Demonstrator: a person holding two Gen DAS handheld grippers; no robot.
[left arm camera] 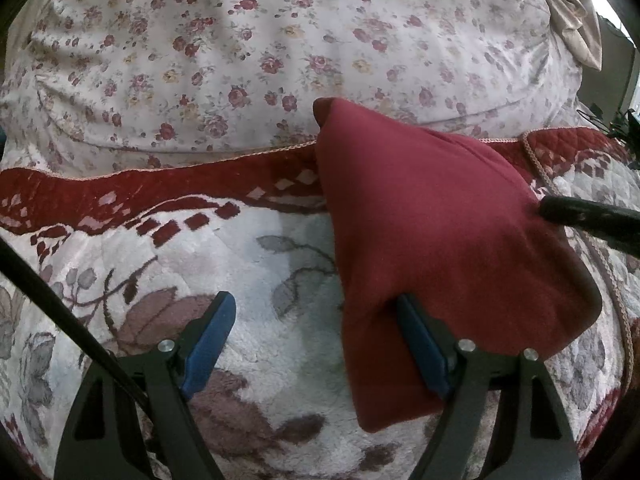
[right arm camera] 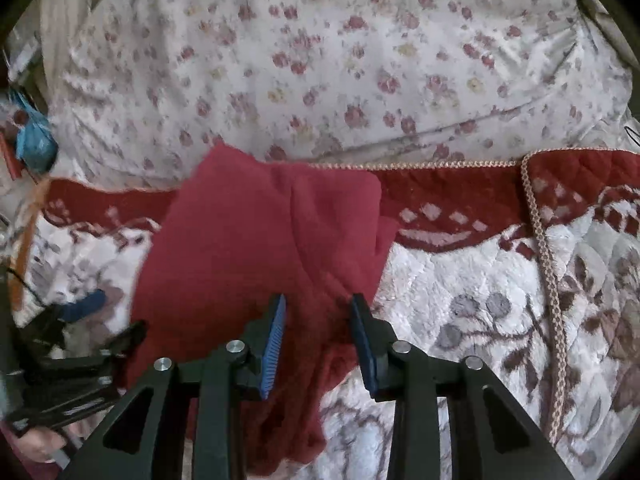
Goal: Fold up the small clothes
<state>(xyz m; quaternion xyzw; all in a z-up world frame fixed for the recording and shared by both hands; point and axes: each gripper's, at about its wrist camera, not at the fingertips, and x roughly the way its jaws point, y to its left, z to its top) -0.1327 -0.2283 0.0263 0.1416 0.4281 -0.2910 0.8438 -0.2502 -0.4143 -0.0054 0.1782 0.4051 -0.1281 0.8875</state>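
From my left wrist camera, my left tool [left arm camera: 316, 316] stood wide open over the plush floral blanket [left arm camera: 256, 320], its blue pads far apart. The red garment [left arm camera: 440, 240] lay on the blanket to the right of centre, draped over my right-hand finger [left arm camera: 420, 344] so that the finger's tip was hidden under the cloth. Its long axis ran from a rounded end near me up and away to a narrow corner that pointed toward the flowered quilt [left arm camera: 280, 40], across the blanket's dark red border [left arm camera: 160, 188]. At the garment's right edge a black finger of my right tool [left arm camera: 592, 220] reached in and touched the fabric.

From my right wrist camera, my right tool [right arm camera: 318, 324] was partly open, with a bunched ridge of the red garment [right arm camera: 248, 248] lying between its blue pads; the picture was blurred, and I could not tell whether either pad pressed the cloth. The garment stretched from below the fingers up and slightly left, its far corner overlapping the flowered quilt [right arm camera: 360, 60]. My left tool [right arm camera: 100, 340] showed at the lower left, beside the garment's left edge.
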